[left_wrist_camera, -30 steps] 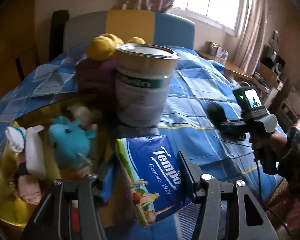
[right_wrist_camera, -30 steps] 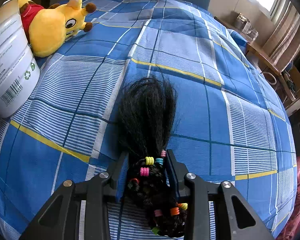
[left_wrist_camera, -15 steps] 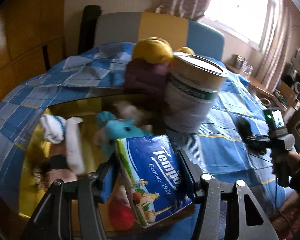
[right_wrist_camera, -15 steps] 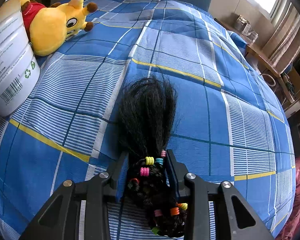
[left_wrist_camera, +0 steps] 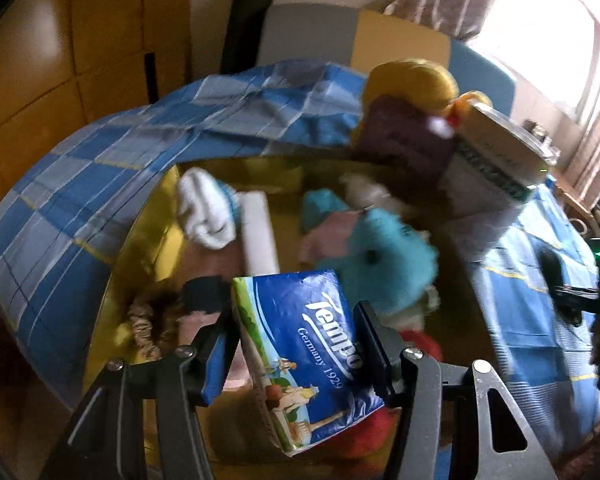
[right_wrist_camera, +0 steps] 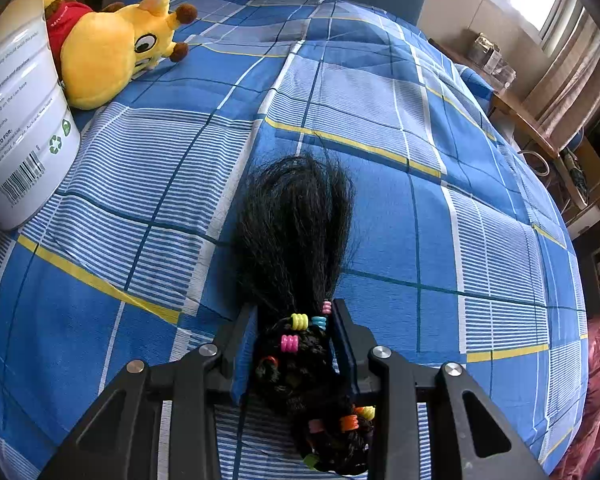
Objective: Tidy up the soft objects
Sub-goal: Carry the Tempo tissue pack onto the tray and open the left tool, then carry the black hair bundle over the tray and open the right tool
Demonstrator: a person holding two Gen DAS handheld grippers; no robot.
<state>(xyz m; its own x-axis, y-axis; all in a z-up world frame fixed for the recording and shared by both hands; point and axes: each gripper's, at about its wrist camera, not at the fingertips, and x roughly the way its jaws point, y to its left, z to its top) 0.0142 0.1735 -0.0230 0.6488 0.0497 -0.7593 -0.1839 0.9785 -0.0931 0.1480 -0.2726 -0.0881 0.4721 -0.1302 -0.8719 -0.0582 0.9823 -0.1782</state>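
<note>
Left wrist view: left gripper (left_wrist_camera: 296, 350) closed partway, its two fingers pressing both sides of a blue Tempo tissue pack (left_wrist_camera: 300, 356), held above a yellow tray (left_wrist_camera: 140, 236). Tray holds a white sock (left_wrist_camera: 204, 212), a white roll (left_wrist_camera: 258, 232), a turquoise plush (left_wrist_camera: 384, 256), a brown scrunchie (left_wrist_camera: 144, 320); frame is motion-blurred. A tin can (left_wrist_camera: 496, 176) stands just beyond the tray on the blue plaid bedspread (left_wrist_camera: 100, 160). Right wrist view: right gripper (right_wrist_camera: 296, 344) closed narrowly on a black hairpiece with coloured beads (right_wrist_camera: 296, 240); loose hair fans forward over the bedspread. Yellow giraffe plush (right_wrist_camera: 112, 48) lies far left, touching the can.
</note>
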